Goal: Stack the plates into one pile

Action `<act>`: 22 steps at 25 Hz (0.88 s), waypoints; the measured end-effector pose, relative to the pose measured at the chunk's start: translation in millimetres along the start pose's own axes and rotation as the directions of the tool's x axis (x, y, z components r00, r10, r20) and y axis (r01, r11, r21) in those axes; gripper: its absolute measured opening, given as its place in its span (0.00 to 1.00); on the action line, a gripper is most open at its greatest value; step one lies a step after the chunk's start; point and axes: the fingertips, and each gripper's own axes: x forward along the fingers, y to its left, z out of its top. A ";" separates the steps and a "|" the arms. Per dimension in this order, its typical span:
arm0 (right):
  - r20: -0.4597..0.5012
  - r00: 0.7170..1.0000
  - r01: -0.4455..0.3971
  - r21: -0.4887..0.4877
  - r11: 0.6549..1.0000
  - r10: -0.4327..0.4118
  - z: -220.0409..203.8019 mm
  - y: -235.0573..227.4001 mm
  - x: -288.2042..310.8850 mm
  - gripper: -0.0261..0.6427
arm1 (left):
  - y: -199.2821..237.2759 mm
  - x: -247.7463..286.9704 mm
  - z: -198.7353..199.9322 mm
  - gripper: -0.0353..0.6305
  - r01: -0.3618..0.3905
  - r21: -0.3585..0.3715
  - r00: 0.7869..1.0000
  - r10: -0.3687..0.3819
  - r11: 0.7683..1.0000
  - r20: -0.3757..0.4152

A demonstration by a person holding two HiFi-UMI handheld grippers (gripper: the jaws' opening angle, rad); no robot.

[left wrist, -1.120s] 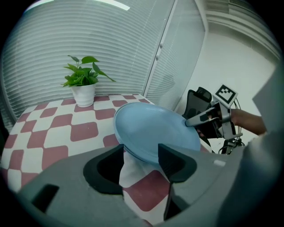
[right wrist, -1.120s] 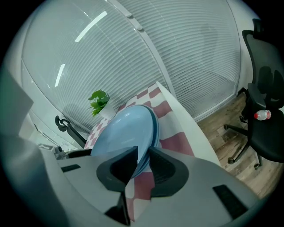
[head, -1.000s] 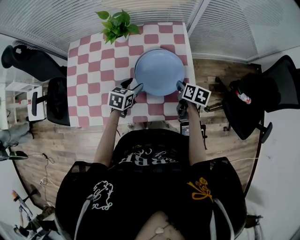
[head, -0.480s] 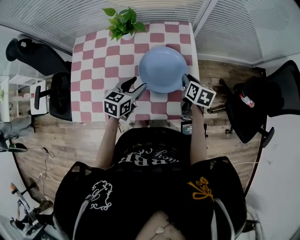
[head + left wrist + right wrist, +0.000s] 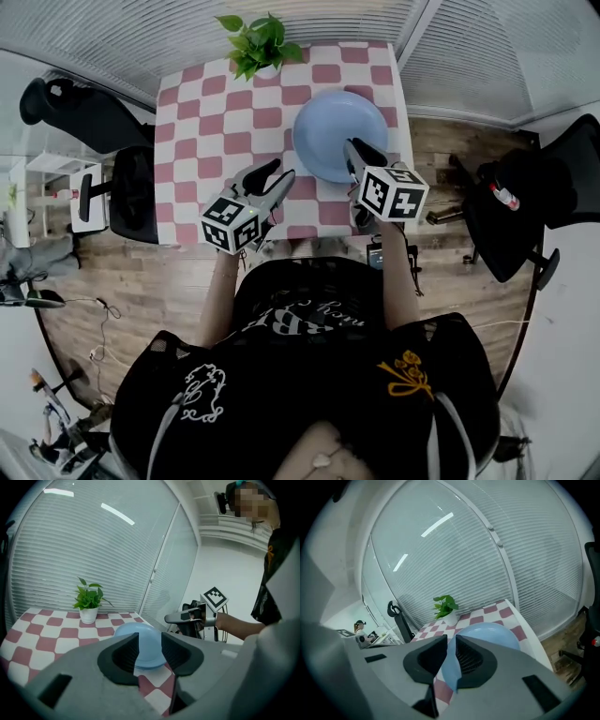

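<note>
A light blue plate [image 5: 339, 134] lies on the red-and-white checkered table [image 5: 216, 112], towards its right side. I cannot tell whether other plates lie under it. My right gripper [image 5: 354, 150] is at the plate's near rim. In the right gripper view its jaws [image 5: 451, 641] are closing tight on the blue rim [image 5: 487, 637] that passes between them. My left gripper [image 5: 279, 171] hovers left of the plate, apart from it. Its jaws [image 5: 149, 637] are closing on nothing, and the plate [image 5: 140, 644] shows beyond the gap.
A potted green plant [image 5: 260, 42] stands at the table's far edge. Black office chairs stand left [image 5: 131, 192] and right [image 5: 506, 225] of the table on the wooden floor. The person's body is close against the table's near edge.
My left gripper has come off the plate's left rim and drawn back to the near left. The right gripper has stayed on the rim.
</note>
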 end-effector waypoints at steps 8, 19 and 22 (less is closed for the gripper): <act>0.061 0.998 0.007 -0.036 0.999 -0.005 -18.5 76.7 -0.2 0.11 | 29.5 -55.6 13.2 0.21 0.045 0.060 0.998 -0.048 0.997 0.043; 0.113 0.989 0.103 -0.023 0.994 -0.100 -85.0 187.0 2.5 0.10 | 51.0 -150.0 -19.1 0.21 0.227 0.121 0.974 -0.228 0.966 0.000; 0.114 0.985 0.138 -0.038 0.990 -0.133 -101.2 207.2 -5.9 0.09 | 51.9 -169.1 -30.0 0.21 0.269 0.123 0.963 -0.270 0.955 -0.011</act>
